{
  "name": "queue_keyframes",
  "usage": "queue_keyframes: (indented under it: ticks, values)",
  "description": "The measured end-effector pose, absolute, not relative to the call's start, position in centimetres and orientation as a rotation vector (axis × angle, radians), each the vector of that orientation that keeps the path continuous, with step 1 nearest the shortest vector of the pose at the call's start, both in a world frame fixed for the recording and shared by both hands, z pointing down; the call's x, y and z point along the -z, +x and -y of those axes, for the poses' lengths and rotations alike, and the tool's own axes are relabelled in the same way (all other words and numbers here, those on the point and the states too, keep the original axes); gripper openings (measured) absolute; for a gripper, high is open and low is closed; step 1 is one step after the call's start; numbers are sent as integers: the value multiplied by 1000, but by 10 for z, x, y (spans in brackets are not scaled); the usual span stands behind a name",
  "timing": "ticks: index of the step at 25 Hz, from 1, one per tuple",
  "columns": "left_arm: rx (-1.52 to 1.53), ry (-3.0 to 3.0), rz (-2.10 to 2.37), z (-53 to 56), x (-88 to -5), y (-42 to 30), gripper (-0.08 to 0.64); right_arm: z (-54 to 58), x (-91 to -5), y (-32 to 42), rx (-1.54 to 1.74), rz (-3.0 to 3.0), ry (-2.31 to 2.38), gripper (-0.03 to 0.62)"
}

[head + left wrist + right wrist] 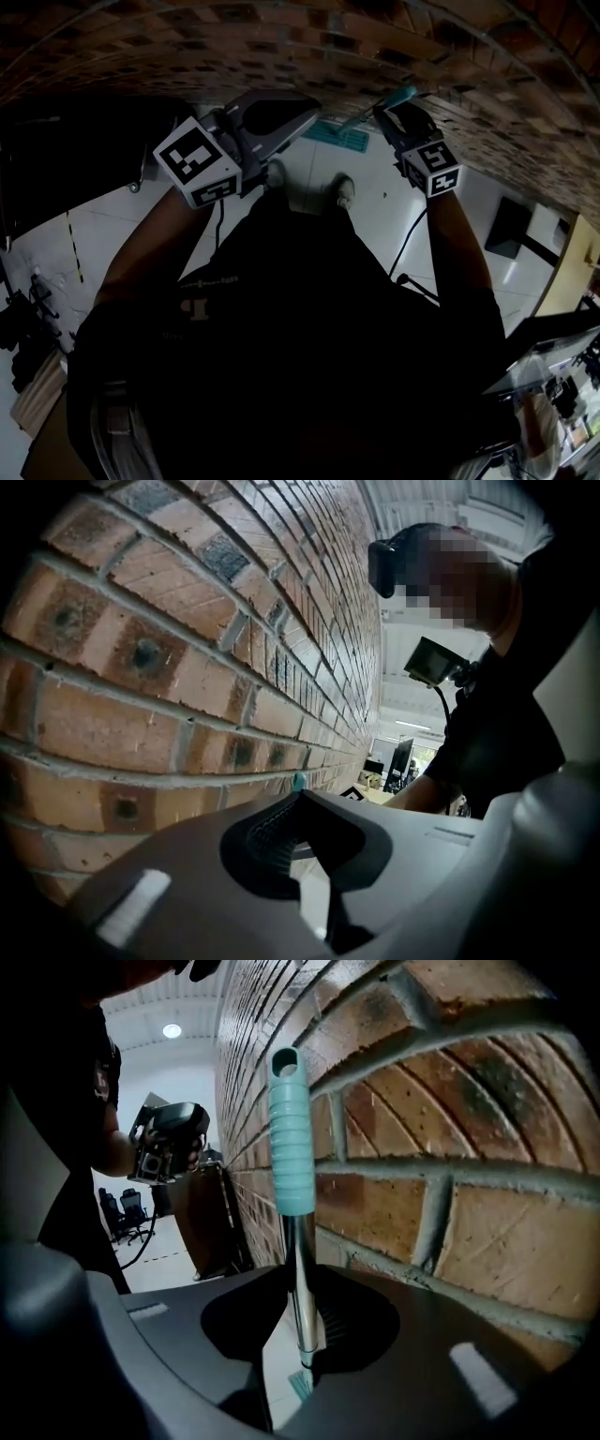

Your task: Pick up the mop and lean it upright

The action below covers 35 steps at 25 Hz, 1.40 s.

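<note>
The mop stands upright against the brick wall (450,1194). Its teal grip (291,1138) touches the bricks, and its metal pole (300,1288) runs down between the jaws of my right gripper (305,1335). A strip of light floor shows between the pole and the left jaw, so the jaws stand open around it. The teal mop head (337,136) lies on the floor by the wall. In the head view my right gripper (401,108) is at the handle top (403,93). My left gripper (291,117) is raised beside it, open and empty (305,855).
The person's two shoes (345,190) stand on the pale tiled floor just short of the wall. A black cable (408,244) trails to the right, near a dark box (511,225). A dark cabinet (206,1213) stands against the wall further along.
</note>
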<state>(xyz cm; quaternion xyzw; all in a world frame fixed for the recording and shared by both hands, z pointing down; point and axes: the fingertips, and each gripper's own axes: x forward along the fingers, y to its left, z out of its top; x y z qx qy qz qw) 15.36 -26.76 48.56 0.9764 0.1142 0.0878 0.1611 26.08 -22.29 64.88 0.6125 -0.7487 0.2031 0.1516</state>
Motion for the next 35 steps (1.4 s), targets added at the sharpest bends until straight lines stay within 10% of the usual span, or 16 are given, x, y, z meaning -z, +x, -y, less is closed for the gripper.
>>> queue_keyframes:
  ticks: [35]
  values:
    - [-201,2775,-342,259,-478,154,-5,185,-609,275,-591,2062,1966,172]
